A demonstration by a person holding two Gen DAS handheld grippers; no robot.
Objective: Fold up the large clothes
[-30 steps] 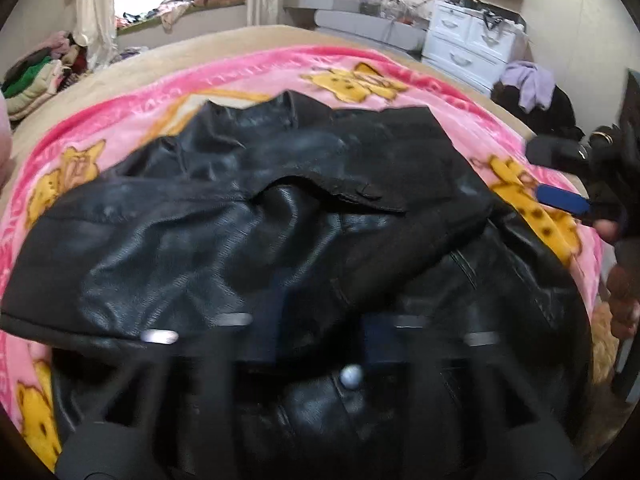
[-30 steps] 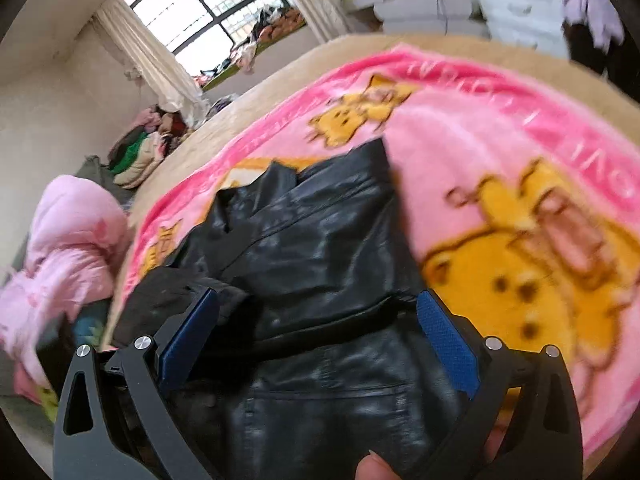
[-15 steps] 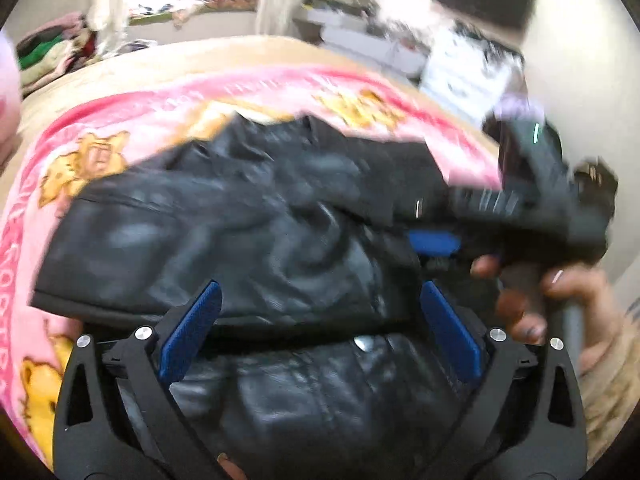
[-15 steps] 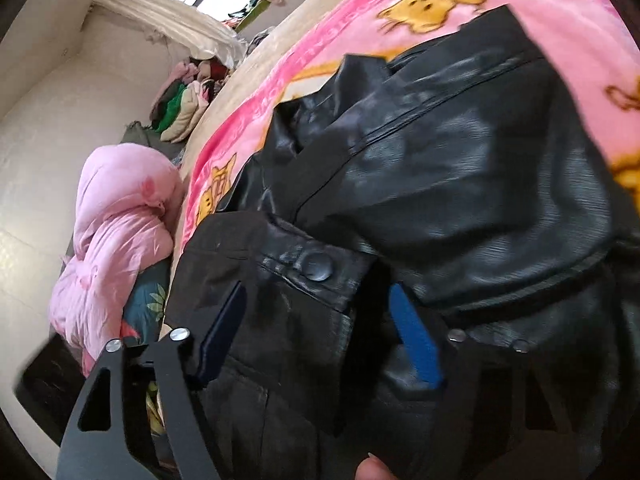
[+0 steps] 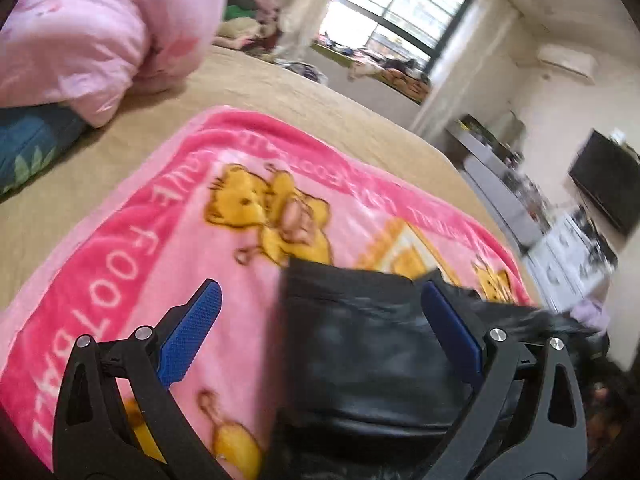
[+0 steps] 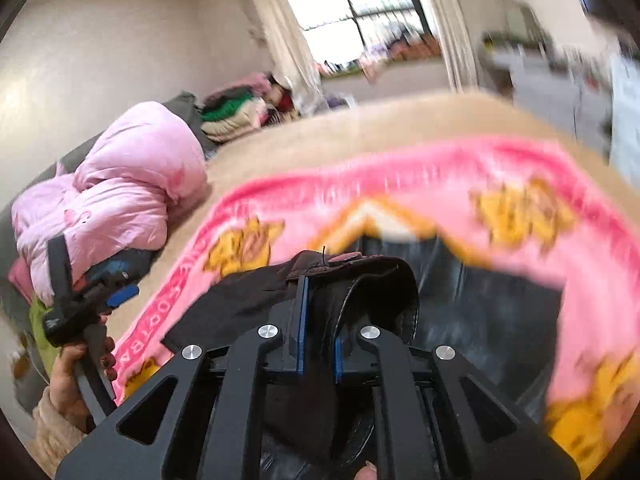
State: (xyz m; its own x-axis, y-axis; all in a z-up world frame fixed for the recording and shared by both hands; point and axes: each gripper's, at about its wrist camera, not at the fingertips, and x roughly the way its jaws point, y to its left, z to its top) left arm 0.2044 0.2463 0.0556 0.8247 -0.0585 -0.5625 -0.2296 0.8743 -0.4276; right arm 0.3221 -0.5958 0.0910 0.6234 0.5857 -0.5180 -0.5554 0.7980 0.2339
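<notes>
My right claw (image 6: 318, 320) is pressed together on a fold of the black leather jacket (image 6: 480, 312), which lies on the pink blanket (image 6: 420, 184) over the bed (image 5: 280, 92). My left claw (image 5: 320, 340) is spread wide, nothing pinched, above the jacket's left edge. A pink quilt (image 5: 88, 36) sits far left
</notes>
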